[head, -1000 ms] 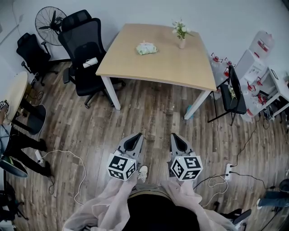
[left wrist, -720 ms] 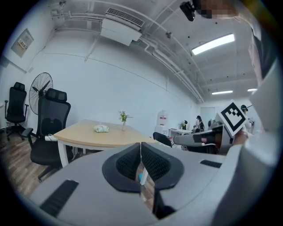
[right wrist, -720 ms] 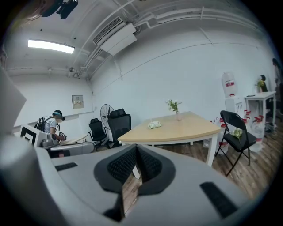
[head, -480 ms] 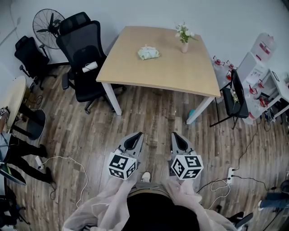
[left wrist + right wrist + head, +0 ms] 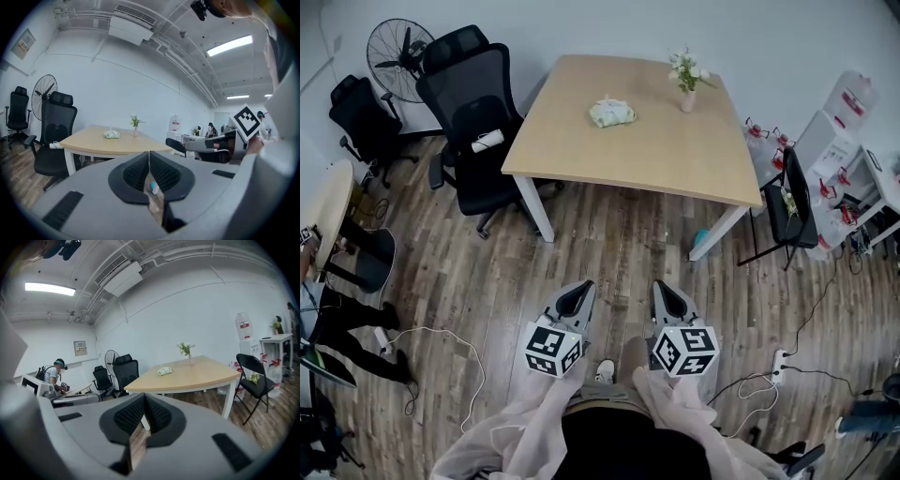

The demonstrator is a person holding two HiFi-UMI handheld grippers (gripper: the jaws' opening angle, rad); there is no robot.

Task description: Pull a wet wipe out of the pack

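Observation:
A pale green wet wipe pack (image 5: 611, 113) lies on the far half of a light wooden table (image 5: 675, 155); it also shows small in the left gripper view as the pack (image 5: 112, 135) and in the right gripper view as the pack (image 5: 164, 371). My left gripper (image 5: 577, 293) and right gripper (image 5: 665, 295) hang side by side over the floor, well short of the table. Both point toward it. Each has its jaws shut with nothing between them.
A small vase of flowers (image 5: 687, 82) stands near the table's far edge. A black office chair (image 5: 476, 112) sits at the table's left, with a fan (image 5: 386, 47) behind. A folding chair (image 5: 787, 202) and white shelves (image 5: 839, 141) stand to the right. Cables lie on the wooden floor (image 5: 450, 337).
Both grippers and the person have moved forward toward the table, which now sits slightly lower and nearer in the head view. The jaws stay as they were.

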